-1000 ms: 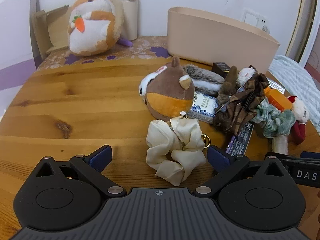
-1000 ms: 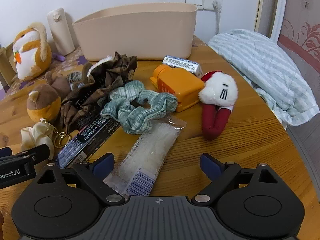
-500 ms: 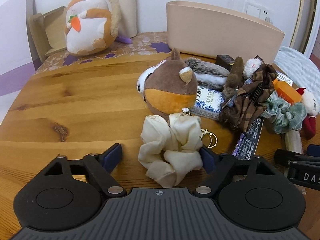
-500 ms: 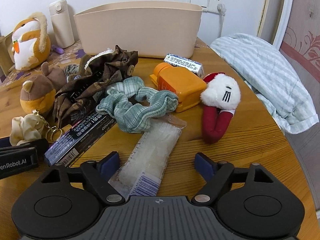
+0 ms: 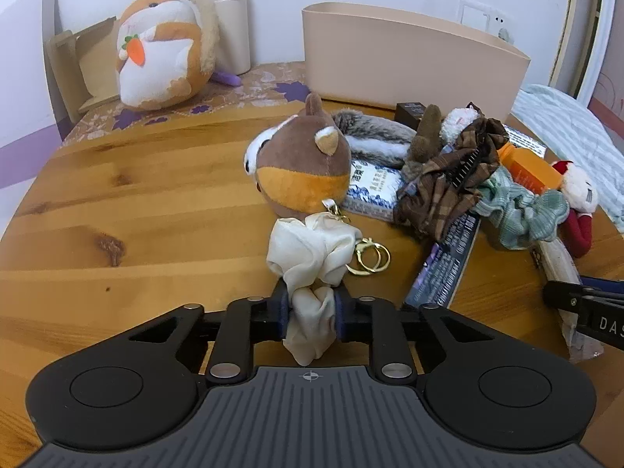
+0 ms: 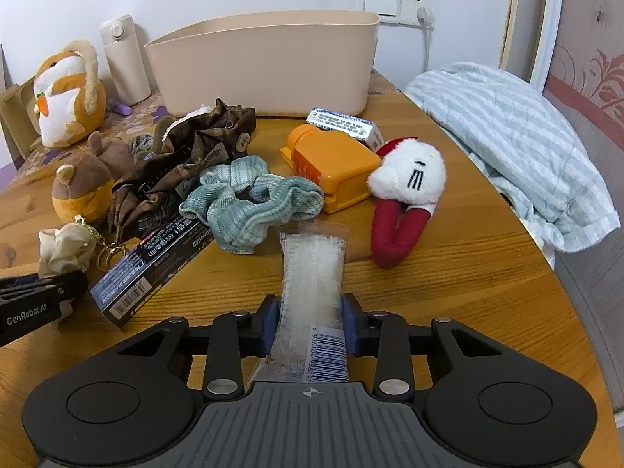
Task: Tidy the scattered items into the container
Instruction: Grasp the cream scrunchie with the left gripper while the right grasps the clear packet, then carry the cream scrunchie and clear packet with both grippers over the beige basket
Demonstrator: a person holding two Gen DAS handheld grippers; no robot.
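My left gripper [image 5: 311,316] is shut on a cream scrunchie [image 5: 312,253] lying on the wooden table, just in front of a brown and orange plush [image 5: 306,171]. My right gripper [image 6: 311,325] is shut on a clear plastic packet [image 6: 314,269] with a barcode, also on the table. The beige container [image 6: 265,66] stands at the back; it also shows in the left wrist view [image 5: 405,62]. Scattered between are a green scrunchie [image 6: 249,206], a brown plaid cloth [image 6: 183,167], an orange box [image 6: 331,163], a white and red plush [image 6: 405,191] and a dark long box [image 6: 156,265].
A large hamster plush [image 5: 163,46] and a white flask [image 5: 230,19] stand at the back left by a cardboard piece [image 5: 74,66]. A striped blanket [image 6: 518,148] lies past the table's right edge. A gold key ring [image 5: 370,257] lies by the cream scrunchie.
Both grippers have closed: the left one on the cream scrunchie, the right one on the clear packet. Both moved slightly forward over their items.
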